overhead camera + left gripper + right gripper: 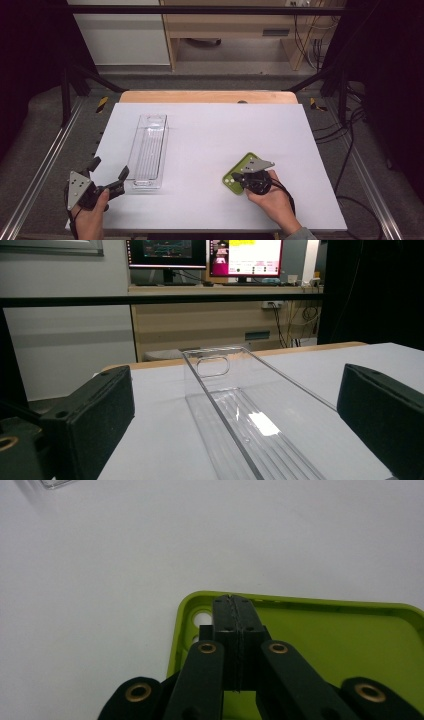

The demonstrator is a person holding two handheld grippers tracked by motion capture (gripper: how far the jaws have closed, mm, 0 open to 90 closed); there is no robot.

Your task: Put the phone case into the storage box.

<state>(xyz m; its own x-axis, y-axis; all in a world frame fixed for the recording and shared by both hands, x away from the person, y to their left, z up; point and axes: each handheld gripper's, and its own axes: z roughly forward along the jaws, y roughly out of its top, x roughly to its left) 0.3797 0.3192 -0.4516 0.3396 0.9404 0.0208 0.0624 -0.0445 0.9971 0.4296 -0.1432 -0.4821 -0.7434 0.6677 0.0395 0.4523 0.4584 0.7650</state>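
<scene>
I am looking down on a white table [210,135] with two things lying on it: one clear bin [148,150] and one green case [239,172].

The case is looking like a phone cover: lime green, shallow, with a raised rim, rounded corners and a round hole near one corner. It is lying hollow side up on the right half of the table, near the front edge and well apart from the bin. In the right gripper view I am seeing that hole [202,616] just left of the jaw tips.

The bin is one long, narrow, see-through box with a ribbed floor and an oval handle cut-out [213,366] in its far end wall. It is sitting left of centre, running away from me, and nothing is showing inside it.

I am holding one gripper in each hand, two in all. My left gripper [107,176] is hanging over the front left of the table with its jaws spread wide and nothing between them; in its own view the near end of the bin is sitting between the two black pads [97,415], though I cannot tell whether they are touching it. My right gripper [235,611] is resting over the case with its jaws pressed together, pad against pad; I cannot tell whether they are pinching the rim.
</scene>
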